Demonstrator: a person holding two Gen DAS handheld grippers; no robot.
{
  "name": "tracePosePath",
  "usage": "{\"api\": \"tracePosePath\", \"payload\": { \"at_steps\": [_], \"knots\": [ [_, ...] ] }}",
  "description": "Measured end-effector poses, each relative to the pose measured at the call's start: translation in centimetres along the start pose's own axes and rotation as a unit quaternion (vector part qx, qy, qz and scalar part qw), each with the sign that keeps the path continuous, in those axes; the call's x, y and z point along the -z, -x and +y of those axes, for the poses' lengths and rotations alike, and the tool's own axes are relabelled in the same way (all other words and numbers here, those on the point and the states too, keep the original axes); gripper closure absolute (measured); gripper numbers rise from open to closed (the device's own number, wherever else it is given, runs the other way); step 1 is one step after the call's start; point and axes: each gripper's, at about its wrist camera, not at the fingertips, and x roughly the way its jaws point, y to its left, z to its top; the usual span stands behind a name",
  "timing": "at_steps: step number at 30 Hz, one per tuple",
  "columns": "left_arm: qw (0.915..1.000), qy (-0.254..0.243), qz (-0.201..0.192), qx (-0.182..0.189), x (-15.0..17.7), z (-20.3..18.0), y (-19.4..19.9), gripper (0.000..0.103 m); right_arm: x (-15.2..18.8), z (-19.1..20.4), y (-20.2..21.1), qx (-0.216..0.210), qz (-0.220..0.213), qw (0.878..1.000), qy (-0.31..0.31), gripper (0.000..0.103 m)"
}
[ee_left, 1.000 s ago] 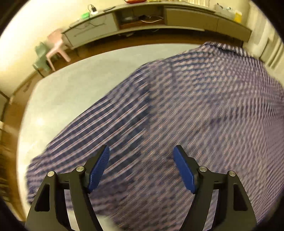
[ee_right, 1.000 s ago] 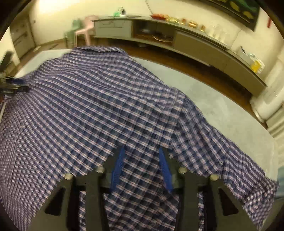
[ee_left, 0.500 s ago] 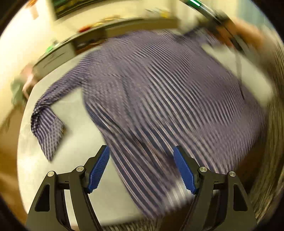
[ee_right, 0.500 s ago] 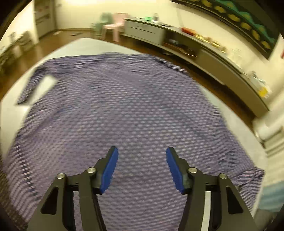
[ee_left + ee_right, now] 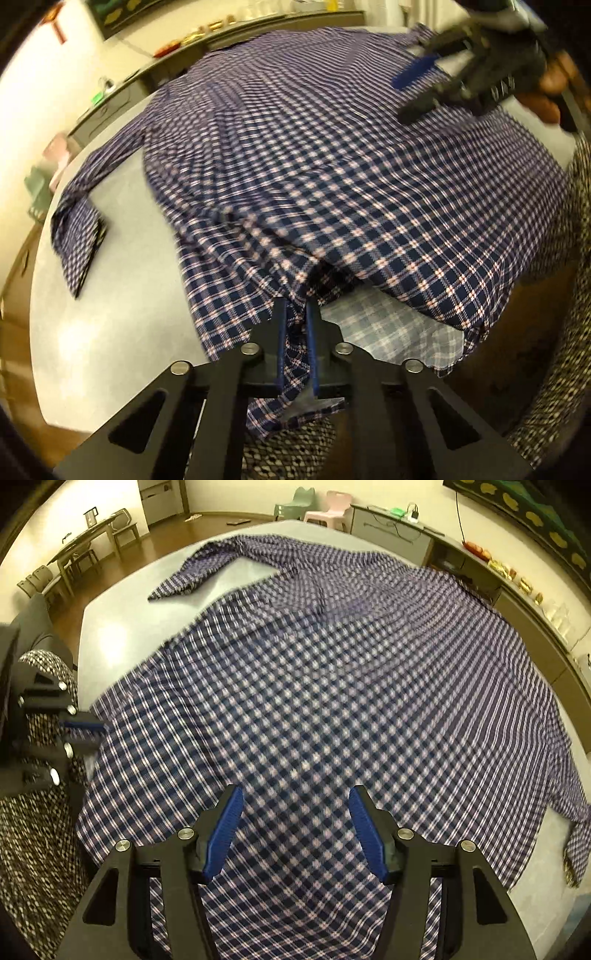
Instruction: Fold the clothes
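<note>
A navy, white and red plaid shirt [image 5: 332, 155] lies spread over a grey table [image 5: 110, 332]; it also fills the right wrist view [image 5: 332, 686]. My left gripper [image 5: 295, 317] is shut on the shirt's hem corner at the near table edge; it also shows at the left of the right wrist view [image 5: 79, 725]. My right gripper [image 5: 295, 830] is open and empty above the shirt's lower body; it also shows in the left wrist view [image 5: 417, 74]. One sleeve [image 5: 77, 229] lies out to the left on the table.
A long low cabinet [image 5: 517, 602] runs along the far wall with small items on top. Pink and green small chairs [image 5: 325, 509] stand beyond the table. A dining table with chairs [image 5: 85, 550] is at the far left. The person's patterned clothing [image 5: 37, 842] is beside the table edge.
My left gripper has swung to the shirt's hem corner and shut on it. My right gripper, shut on the shirt a second ago, has opened and lifted above it.
</note>
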Motion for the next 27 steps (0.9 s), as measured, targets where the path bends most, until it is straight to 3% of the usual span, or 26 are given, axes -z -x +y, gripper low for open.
{"api": "tracePosePath", "payload": {
  "at_steps": [3, 6, 10, 12, 14, 16, 17, 18, 20, 22, 25, 27],
  "knots": [
    [0.9981, 0.06, -0.007, 0.008, 0.9, 1.9, 2.2, 0.095, -0.3, -1.5, -4.3, 0.004, 0.009, 1.0, -0.029, 0.042],
    [0.9931, 0.117, 0.001, 0.002, 3.7, 2.8, 5.6, 0.095, 0.5, -2.6, -7.9, -0.002, 0.018, 0.999, -0.05, 0.042],
    [0.9852, 0.148, 0.035, -0.079, 6.6, 5.0, 7.6, 0.093, 4.0, -3.7, -11.1, -0.004, 0.037, 0.998, -0.045, 0.042],
    [0.9796, 0.165, 0.03, -0.111, 7.1, 5.5, 8.9, 0.09, 6.3, -4.6, -11.8, -0.002, 0.042, 0.998, -0.036, 0.041],
    [0.9757, 0.184, 0.001, -0.119, 6.4, 5.7, 10.1, 0.085, 7.5, -4.7, -13.0, 0.002, 0.044, 0.998, -0.038, 0.041],
    [0.9805, 0.167, -0.028, -0.1, 5.1, 4.3, 11.0, 0.071, 8.7, -5.7, -13.8, 0.007, 0.035, 0.998, -0.042, 0.041],
    [0.9825, 0.157, -0.041, -0.091, 4.5, 3.6, 11.3, 0.056, 9.3, -6.1, -14.2, 0.008, 0.031, 0.998, -0.046, 0.041],
    [0.9885, 0.127, -0.036, -0.074, 3.8, 2.1, 10.5, 0.05, 9.9, -6.3, -14.8, 0.006, 0.025, 0.998, -0.052, 0.041],
    [0.9967, 0.066, -0.025, -0.041, 2.4, -0.8, 9.0, 0.049, 11.4, -7.0, -15.7, 0.002, 0.017, 0.998, -0.059, 0.041],
    [0.9995, 0.017, 0.005, -0.027, 2.6, -2.8, 6.9, 0.049, 13.3, -7.8, -16.4, -0.001, 0.011, 0.998, -0.062, 0.041],
    [0.9998, -0.017, 0.005, -0.014, 3.5, -3.6, 6.6, 0.048, 16.0, -8.7, -17.5, -0.007, 0.002, 0.998, -0.064, 0.041],
    [0.9995, -0.03, 0.005, -0.01, 3.4, -3.7, 5.8, 0.037, 17.5, -7.9, -19.0, -0.015, 0.002, 0.999, -0.049, 0.041]
  ]
}}
